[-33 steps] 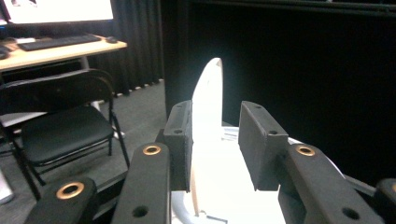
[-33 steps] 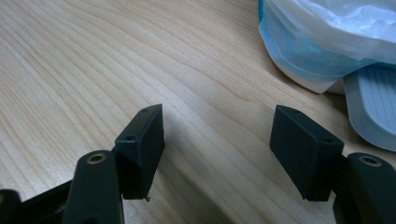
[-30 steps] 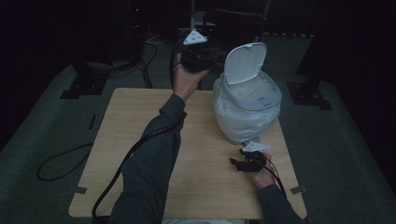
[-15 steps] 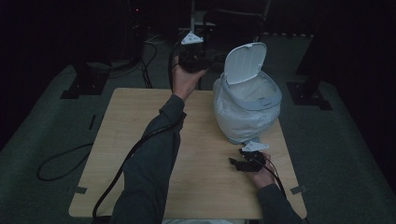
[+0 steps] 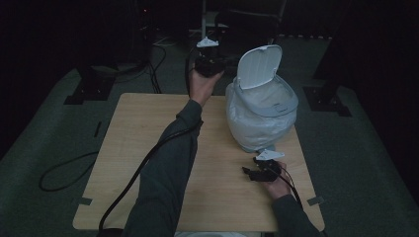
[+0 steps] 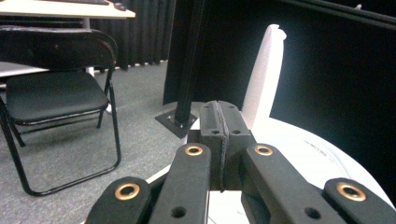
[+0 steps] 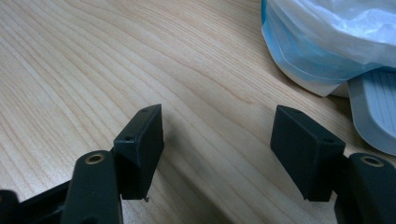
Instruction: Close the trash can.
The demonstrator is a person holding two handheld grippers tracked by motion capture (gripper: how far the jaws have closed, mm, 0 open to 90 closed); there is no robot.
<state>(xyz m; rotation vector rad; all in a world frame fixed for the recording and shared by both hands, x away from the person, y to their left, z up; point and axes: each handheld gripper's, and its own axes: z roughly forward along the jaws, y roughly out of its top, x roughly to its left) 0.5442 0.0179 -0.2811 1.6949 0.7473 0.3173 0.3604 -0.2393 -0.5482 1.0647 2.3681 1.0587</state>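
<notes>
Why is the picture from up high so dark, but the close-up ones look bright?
High view: dim all over, the surroundings nearly black, though the light wooden table and white bagged pedal bin stay readable. Left gripper view: brighter, with the near shut black jaws slightly soft. Right gripper view: well lit, wood grain sharp, and the open jaws cast soft shadows on the table.

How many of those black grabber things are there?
2. The left gripper is raised past the table's far edge, beside the bin's open lid. The right gripper sits low over the table, near the bin's base.
</notes>
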